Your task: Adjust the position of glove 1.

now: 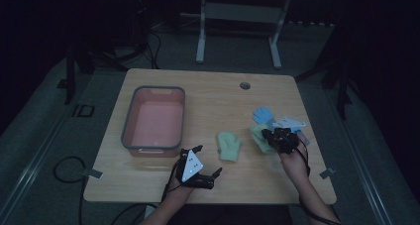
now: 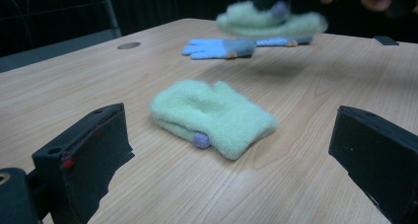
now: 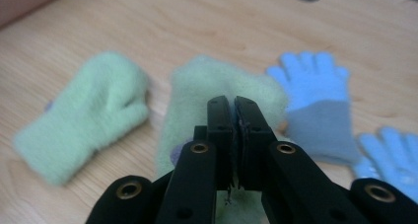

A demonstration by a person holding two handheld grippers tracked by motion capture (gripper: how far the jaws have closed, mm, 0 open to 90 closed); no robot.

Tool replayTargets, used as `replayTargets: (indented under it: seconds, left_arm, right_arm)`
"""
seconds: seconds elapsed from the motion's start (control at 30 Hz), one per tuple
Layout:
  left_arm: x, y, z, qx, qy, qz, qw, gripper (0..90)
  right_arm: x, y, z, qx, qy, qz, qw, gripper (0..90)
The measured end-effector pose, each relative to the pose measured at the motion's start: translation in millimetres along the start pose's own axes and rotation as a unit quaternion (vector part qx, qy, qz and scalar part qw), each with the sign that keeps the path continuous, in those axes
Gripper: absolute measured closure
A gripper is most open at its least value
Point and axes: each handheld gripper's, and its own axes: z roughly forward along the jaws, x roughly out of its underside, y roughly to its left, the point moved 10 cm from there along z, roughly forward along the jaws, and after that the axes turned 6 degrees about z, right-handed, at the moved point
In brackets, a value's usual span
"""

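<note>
High view: the right gripper (image 1: 278, 136) sits over the right part of the bench (image 1: 213, 93), its jaws pinched together on the cuff of a green mitten (image 1: 258, 134). In the left gripper view that mitten (image 2: 268, 20) hangs clear of the wood with a shadow beneath it, so the grip looks meant to carry it, likely toward the pink tub (image 1: 153, 144) at the left. In the right gripper view the held mitten (image 3: 197, 91) spreads out beyond the closed jaws.

The second green mitten (image 1: 229, 145) lies flat mid-bench, between the two hands, and appears to be its pair. The left gripper (image 1: 208, 161) waits near the front edge, jaws wide apart and holding nothing, aimed at that lying mitten (image 2: 212, 116), probably ready to take it.

Two blue gloves (image 3: 315, 103) lie side by side just beyond the lifted mitten, untouched.

The bench is pale wood with a round cable hole (image 1: 244, 85) near its far edge. The room is dim; a grey floor, trailing cables and a white metal frame (image 1: 237, 27) stand behind.
</note>
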Motion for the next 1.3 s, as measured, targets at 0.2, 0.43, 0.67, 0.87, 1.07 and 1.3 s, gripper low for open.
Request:
replayTargets:
  seconds: [0.2, 0.43, 0.67, 0.87, 1.07, 1.3]
  left_arm:
    - [0.0, 0.2, -0.1, -0.002, 0.0, 0.0, 1.0, 1.6]
    - [-0.1, -0.8, 0.4, -0.003, 0.001, 0.005, 1.0, 1.6]
    - [-0.1, -1.4, 0.4, -0.002, 0.002, 0.008, 1.0, 1.6]
    - [0.0, -1.3, 0.4, -0.001, 0.002, 0.007, 1.0, 1.6]
    - [0.1, -1.1, 0.2, -0.003, 0.002, 0.008, 1.0, 1.5]
    - [-0.2, -1.8, 0.1, -0.002, 0.0, 0.01, 0.9999, 1.5]
  right_arm:
    - [-9.5, 5.4, -19.5, 0.02, -0.015, 0.051, 0.9984, 86.7]
    - [-13.5, 10.9, -27.0, 0.039, -0.041, 0.1, 0.9933, 86.8]
    - [-0.4, 13.8, -19.9, 0.085, -0.042, 0.121, 0.9881, 86.8]
    - [15.1, 17.3, -14.6, 0.114, -0.033, 0.113, 0.9865, 86.8]
    - [32.7, 13.4, -6.2, 0.124, -0.021, 0.121, 0.9847, 86.7]
    - [57.1, 7.8, 15.2, 0.119, 0.008, 0.128, 0.9846, 85.7]
